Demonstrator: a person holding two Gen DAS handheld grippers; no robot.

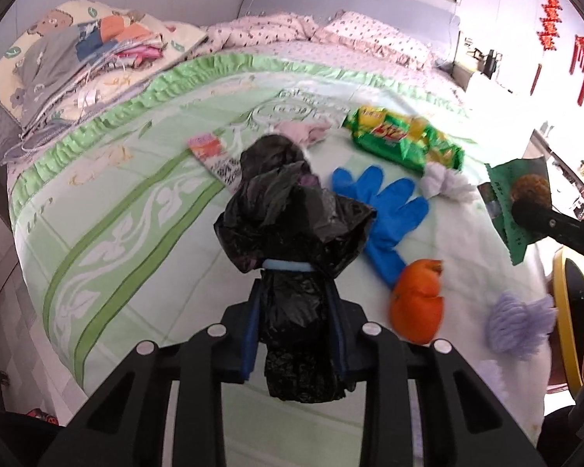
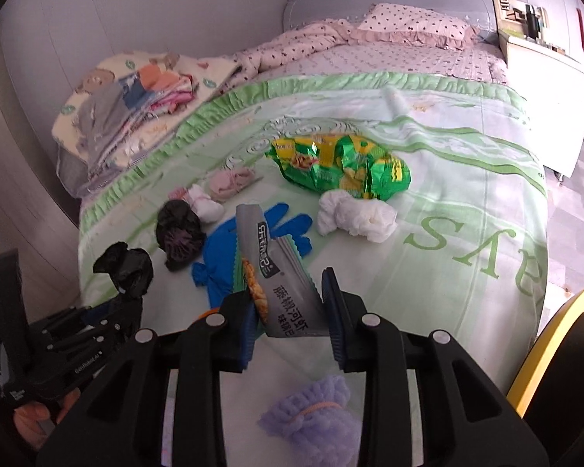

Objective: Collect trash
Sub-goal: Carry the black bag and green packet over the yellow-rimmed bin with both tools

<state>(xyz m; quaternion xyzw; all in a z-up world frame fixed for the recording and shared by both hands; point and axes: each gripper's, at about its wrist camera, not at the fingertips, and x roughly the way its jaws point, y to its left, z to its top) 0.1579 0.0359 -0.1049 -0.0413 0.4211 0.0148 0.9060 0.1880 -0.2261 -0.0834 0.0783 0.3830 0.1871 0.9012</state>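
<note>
A crinkled black plastic bag (image 1: 292,257) bunches between the pads of the left gripper (image 1: 294,272), which is clamped on it. The right gripper (image 2: 288,303) holds a glossy grey snack wrapper (image 2: 272,272), its jaws moderately apart. On the quilted green bedspread (image 2: 467,202) lie a blue rubber glove (image 1: 385,210), orange peel (image 1: 418,303), a shiny green chip bag (image 2: 342,165), crumpled white tissue (image 2: 354,216) and a fluffy lilac puff (image 2: 311,416).
</note>
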